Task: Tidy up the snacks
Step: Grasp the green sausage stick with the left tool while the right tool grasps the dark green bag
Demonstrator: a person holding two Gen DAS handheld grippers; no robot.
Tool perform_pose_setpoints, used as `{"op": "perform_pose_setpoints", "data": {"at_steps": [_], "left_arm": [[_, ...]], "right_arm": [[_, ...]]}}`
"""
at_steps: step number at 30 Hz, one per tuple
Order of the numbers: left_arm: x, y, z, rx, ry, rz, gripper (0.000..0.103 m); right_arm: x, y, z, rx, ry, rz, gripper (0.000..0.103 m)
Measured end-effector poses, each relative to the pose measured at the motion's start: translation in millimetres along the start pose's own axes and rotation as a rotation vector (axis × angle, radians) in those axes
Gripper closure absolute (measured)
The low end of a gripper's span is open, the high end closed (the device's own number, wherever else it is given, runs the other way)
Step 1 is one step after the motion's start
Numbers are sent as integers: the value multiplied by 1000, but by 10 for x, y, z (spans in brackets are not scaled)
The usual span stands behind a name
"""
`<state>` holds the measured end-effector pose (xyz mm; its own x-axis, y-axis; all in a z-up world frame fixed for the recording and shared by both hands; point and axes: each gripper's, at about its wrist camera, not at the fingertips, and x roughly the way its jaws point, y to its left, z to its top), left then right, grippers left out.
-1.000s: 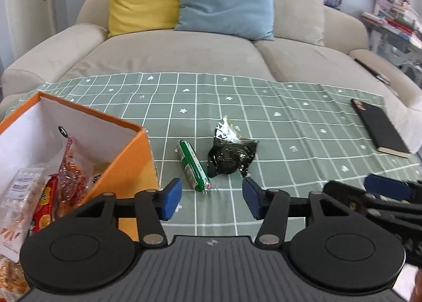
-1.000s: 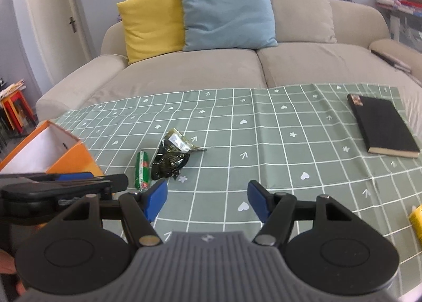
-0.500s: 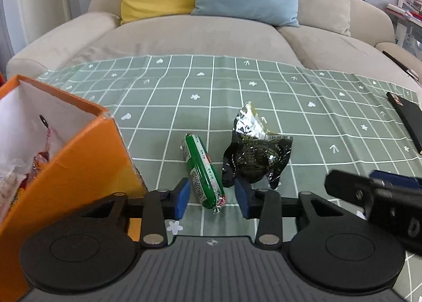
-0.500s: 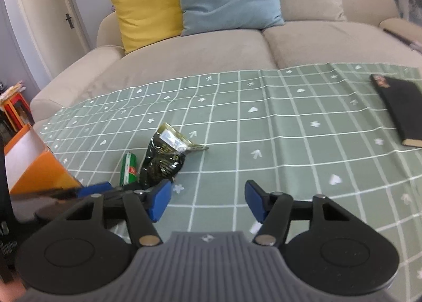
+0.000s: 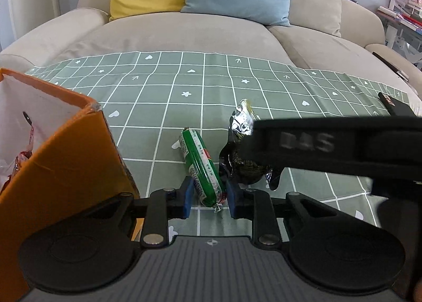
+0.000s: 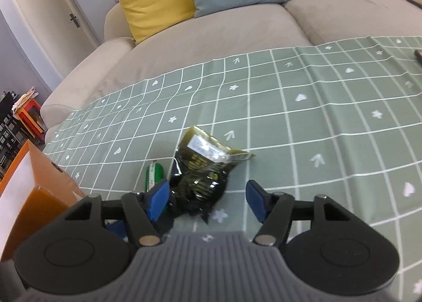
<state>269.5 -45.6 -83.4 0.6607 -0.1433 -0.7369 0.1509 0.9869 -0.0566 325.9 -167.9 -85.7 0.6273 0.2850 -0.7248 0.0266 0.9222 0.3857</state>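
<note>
Sausage stick (image 5: 201, 167) in its green wrapper lies on the bench (image 5: 237, 85) between my left gripper (image 5: 207, 197) jaws, which have just been closing and now pinch its near end, long axis pointing away. My right gripper (image 6: 208, 201), jaws spread, straddles the dark snack packet (image 6: 203, 178) beside it.

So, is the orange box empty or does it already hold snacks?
It holds snacks: inside the open orange box, red snack packets show against its white inner wall. How full, cannot tell.
</note>
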Motion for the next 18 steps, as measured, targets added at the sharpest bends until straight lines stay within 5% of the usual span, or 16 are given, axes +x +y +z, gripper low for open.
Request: {"op": "perform_pose_setpoints", "data": {"at_steps": [4,8,18], "left_arm": [[11,14,9,-9,4,-9,75],[10,33,9,-17,7,-25,75],[-72,39,-20,-3,55,-43,75]], "right_arm": [[143,14,40,25,36,7,43],[183,41,41,6,59,-8,60],[-2,-11,-53,-10,75,-45,63]]}}
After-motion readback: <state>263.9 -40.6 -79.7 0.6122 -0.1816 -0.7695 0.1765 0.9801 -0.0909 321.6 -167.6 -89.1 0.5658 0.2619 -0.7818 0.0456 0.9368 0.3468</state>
